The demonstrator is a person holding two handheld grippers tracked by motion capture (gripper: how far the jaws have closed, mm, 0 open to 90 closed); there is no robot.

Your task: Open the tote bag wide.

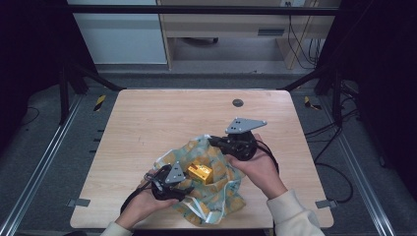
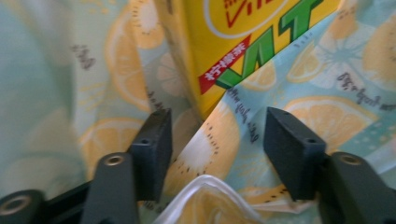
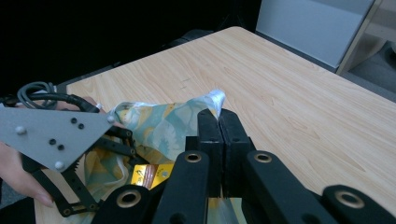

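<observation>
Your left gripper (image 2: pixel 217 144) is nearest the yellow carton (image 2: pixel 243 42), jaws spread and empty.

From those parted jaws the carton stands just ahead, slightly left of centre, its lower corner tucked into the lemon-print bag (image 2: pixel 327 93) and its long axis running up and away from you. Farther out, your right gripper (image 3: pixel 218 122) is clenched on the bag's far edge, holding the cloth up off the wooden table (image 1: pixel 162 113). The left is the closer one for reaching the carton.
</observation>
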